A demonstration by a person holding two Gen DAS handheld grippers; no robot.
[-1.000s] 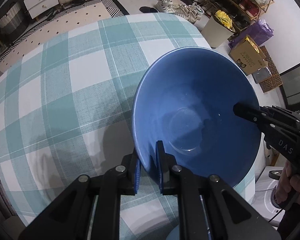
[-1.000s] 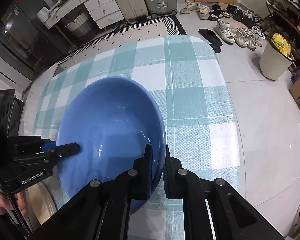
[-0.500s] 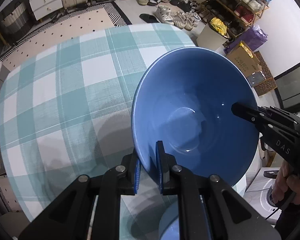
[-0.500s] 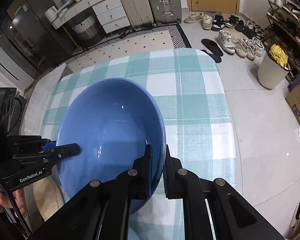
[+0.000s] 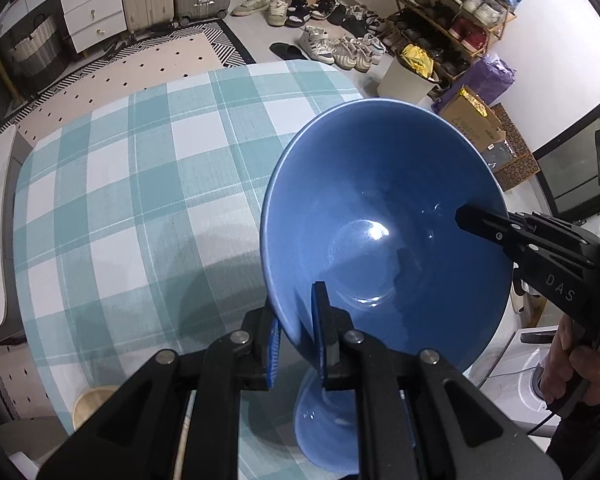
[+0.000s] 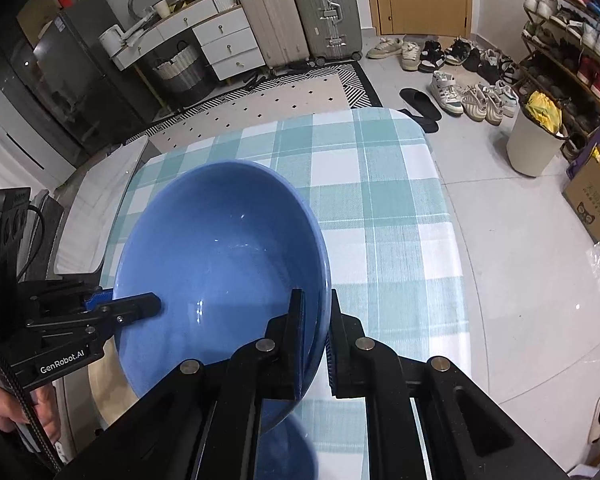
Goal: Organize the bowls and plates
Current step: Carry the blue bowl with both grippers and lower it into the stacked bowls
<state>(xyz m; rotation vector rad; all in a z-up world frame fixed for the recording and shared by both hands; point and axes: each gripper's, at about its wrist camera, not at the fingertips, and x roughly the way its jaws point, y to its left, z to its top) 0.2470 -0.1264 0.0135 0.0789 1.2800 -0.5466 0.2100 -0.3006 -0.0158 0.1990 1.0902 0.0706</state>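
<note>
A large blue bowl (image 5: 380, 200) (image 6: 220, 240) hangs tilted above the teal-and-white checked table (image 5: 140, 200) (image 6: 380, 200), held by both grippers. My left gripper (image 5: 296, 312) is shut on the near rim, one finger inside and one outside. My right gripper (image 6: 316, 304) is shut on the opposite rim in the same way. Each gripper shows in the other's view: the right gripper (image 5: 480, 220) and the left gripper (image 6: 140, 306). A second blue bowl (image 5: 328, 420) (image 6: 284, 452) sits on the table below, partly hidden by the fingers.
A beige plate (image 5: 90, 404) (image 6: 108, 392) lies at the near left edge of the table. Beyond the table are a patterned rug (image 6: 280, 100), suitcases (image 6: 300, 12), white drawers (image 6: 224, 40), shoes, a shoe rack (image 5: 452, 12), a bin (image 6: 534, 144) and a cardboard box (image 5: 468, 120).
Both grippers have risen with the blue bowl, so the table looks farther away. The second blue bowl and the beige plate have come into view beneath.
</note>
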